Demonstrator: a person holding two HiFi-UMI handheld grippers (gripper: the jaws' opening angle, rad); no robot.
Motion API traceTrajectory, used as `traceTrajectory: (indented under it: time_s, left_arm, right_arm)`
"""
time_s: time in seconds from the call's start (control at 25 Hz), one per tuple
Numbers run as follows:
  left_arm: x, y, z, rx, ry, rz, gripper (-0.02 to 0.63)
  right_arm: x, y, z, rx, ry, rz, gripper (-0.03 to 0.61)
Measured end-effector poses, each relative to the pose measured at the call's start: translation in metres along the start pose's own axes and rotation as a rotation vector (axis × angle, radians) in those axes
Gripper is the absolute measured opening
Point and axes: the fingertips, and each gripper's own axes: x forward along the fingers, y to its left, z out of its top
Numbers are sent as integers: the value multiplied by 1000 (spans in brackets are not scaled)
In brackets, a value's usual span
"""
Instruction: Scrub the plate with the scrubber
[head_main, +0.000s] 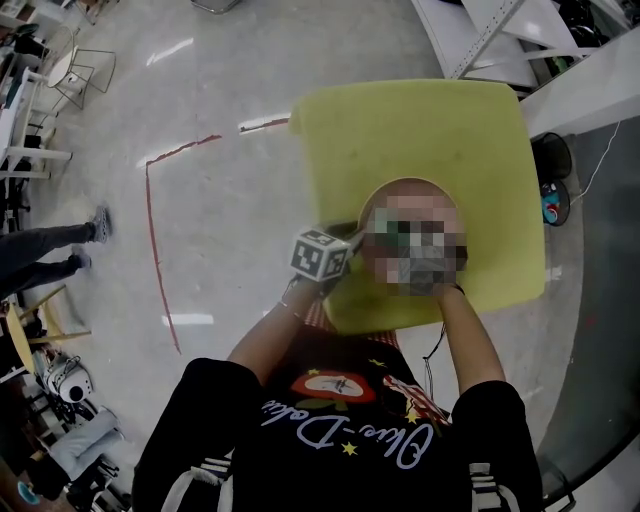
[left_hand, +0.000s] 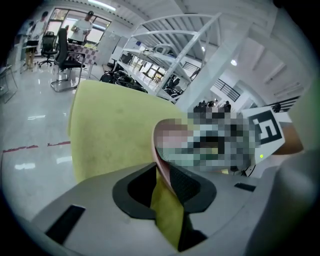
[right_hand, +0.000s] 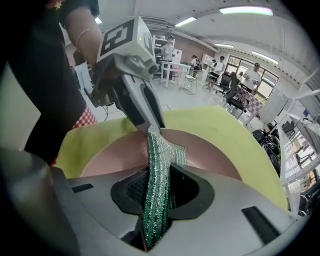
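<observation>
Plate (right_hand: 210, 150) rim partly hidden behind left tool (right_hand: 151, 124).

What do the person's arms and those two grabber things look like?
The left hand-held gripper and the right hand-held gripper each have a smooth grey body with two black jaws and textured pads. The left one carries a white cube printed with black square markers. The person wears a black short-sleeved T-shirt with white stripes, and a thin band on the left wrist.
</observation>
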Motion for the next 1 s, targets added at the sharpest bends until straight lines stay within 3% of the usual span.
traceTrajectory:
  time_s: [0.32, 0.72, 0.84, 1.0]
  left_arm:
    - [-1, 0, 0, 7, -3, 33, 75]
    - [-1, 1, -1, 8, -5, 69, 72]
    - [0, -1, 0, 12, 0, 68, 72]
    - [2, -2, 2, 17, 3, 71, 72]
  right_arm:
    - [-7, 40, -4, -47, 11, 94, 65]
    - [-19, 67, 2, 2, -32, 220, 66]
    - [-31, 44, 6, -35, -70, 160, 66]
    - [-40, -11, -1, -40, -75, -5, 64]
